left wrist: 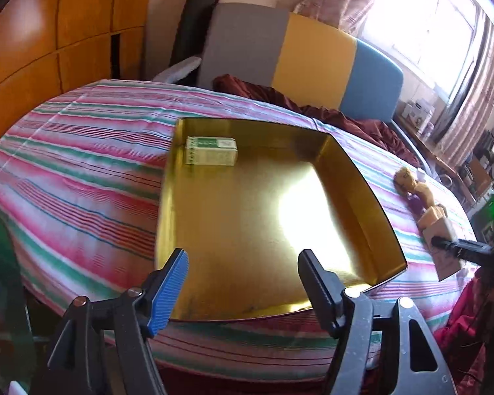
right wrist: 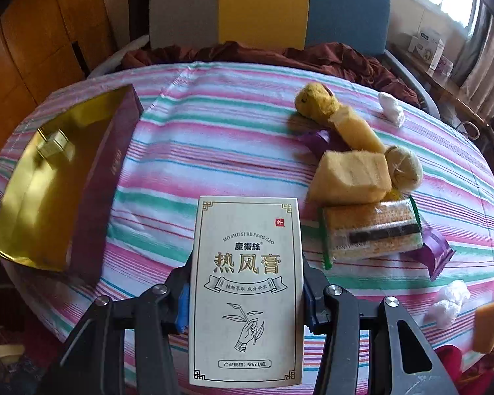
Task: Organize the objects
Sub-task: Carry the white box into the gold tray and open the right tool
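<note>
A shallow box point(left wrist: 247, 217) with a shiny gold lining and maroon outer walls lies open on the striped tablecloth. A small green-and-white carton point(left wrist: 210, 151) rests in its far left corner. My left gripper point(left wrist: 243, 256) hovers open over the box's near edge with nothing between its fingers. In the right wrist view the same box point(right wrist: 33, 197) is at the left, with the small carton point(right wrist: 54, 146) inside. My right gripper point(right wrist: 245, 296) is shut on a tall white carton point(right wrist: 247, 279) printed with Chinese text and a hand drawing, held upright above the cloth.
Right of the white carton lie yellow sponge blocks point(right wrist: 352, 172), a yellow plush toy point(right wrist: 316, 98), a wrapped snack pack point(right wrist: 372, 233), purple wrappers point(right wrist: 434, 253) and crumpled white tissues point(right wrist: 448, 299). A grey, yellow and blue chair back point(right wrist: 263, 6) and maroon cloth stand behind the table.
</note>
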`<state>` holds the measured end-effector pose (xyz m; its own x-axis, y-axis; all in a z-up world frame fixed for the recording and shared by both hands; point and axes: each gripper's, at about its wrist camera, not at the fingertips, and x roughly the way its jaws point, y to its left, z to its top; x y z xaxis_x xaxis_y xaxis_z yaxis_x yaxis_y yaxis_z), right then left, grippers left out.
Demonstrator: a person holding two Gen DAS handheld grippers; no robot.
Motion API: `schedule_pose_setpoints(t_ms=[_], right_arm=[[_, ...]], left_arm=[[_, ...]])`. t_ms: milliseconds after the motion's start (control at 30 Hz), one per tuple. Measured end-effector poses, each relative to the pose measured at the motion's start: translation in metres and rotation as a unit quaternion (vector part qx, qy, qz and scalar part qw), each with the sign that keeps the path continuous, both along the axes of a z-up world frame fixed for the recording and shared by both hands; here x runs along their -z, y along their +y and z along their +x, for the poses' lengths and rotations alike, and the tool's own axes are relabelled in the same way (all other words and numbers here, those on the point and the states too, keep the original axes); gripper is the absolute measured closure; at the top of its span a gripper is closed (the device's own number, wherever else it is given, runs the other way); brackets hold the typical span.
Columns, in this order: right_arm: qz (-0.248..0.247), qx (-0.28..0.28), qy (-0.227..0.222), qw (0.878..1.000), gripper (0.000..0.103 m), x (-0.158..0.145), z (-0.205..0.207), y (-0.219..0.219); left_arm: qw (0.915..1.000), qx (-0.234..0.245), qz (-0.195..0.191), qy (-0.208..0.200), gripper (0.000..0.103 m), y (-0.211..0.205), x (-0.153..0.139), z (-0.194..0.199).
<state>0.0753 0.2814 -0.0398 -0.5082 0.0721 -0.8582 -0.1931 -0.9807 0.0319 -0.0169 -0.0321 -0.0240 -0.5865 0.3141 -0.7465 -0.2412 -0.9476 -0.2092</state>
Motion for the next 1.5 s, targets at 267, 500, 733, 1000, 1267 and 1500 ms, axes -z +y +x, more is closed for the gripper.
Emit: schedule_pose_setpoints(t_ms=[267, 500, 733, 1000, 1267, 1500], right_arm=[[-0.080, -0.107, 0.044, 0.990, 0.052, -0.038, -0.053, -0.102], [-0.103, -0.163, -0.004, 0.981, 0.052, -0.010, -0.109, -0.183], [-0.133, -0.170, -0.044, 0.975, 0.052, 0.019, -0.153, -0.225], [-0.277, -0.113, -0.045, 0.953, 0.032, 0.034, -0.204, -0.243], [-0.270, -0.141, -0.039, 0.952, 0.017, 0.032, -0.185, -0.246], [-0.198, -0.156, 0.003, 0.968, 0.010, 0.013, -0.145, -0.220]], left_arm=[[0.9991, -0.035, -0.011, 0.021, 0.037, -0.016, -0.003, -0.003], [0.9978, -0.066, -0.005, 0.005, 0.037, -0.032, 0.008, -0.012], [0.9967, -0.082, -0.003, -0.004, 0.038, -0.040, 0.016, -0.017], [0.9954, -0.095, 0.003, -0.013, 0.038, -0.047, 0.021, -0.020], [0.9960, -0.089, -0.001, -0.010, 0.038, -0.044, 0.020, -0.018], [0.9973, -0.073, -0.006, 0.003, 0.038, -0.033, 0.016, -0.013]])
